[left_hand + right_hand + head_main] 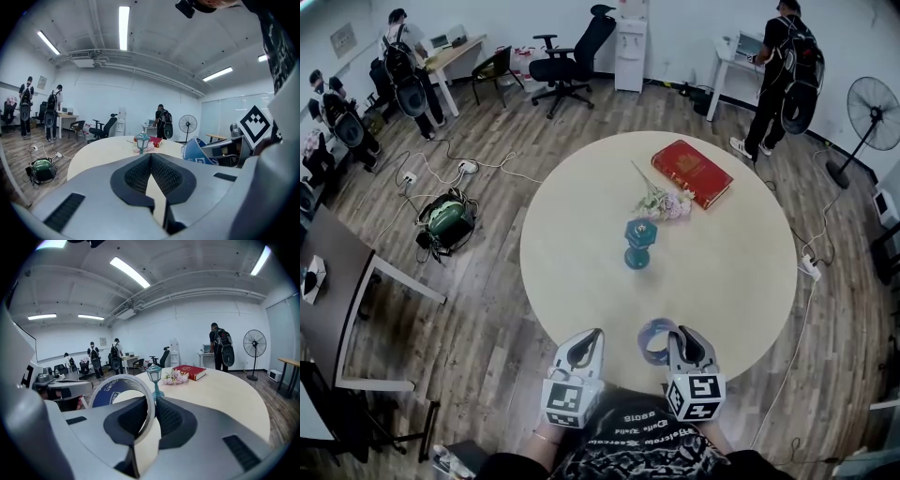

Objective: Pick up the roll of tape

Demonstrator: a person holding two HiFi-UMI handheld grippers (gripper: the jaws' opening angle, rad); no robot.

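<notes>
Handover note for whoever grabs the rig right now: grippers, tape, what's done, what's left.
Left gripper: fingers shut, empty, beside the right one at the near edge of the table.
Right gripper: fingers shut on the wall of the roll of tape, roll upright.
Done: tape gripped.
Left: lift it. Whether it is clear of the table can't be told.

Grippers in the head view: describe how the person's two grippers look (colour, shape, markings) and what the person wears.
The left gripper and right gripper match: light grey moulded shells tapering to rounded tips, with black textured pads inside. Each carries a white cube printed with black square markers. The person wears a dark top with pale lettering.
</notes>
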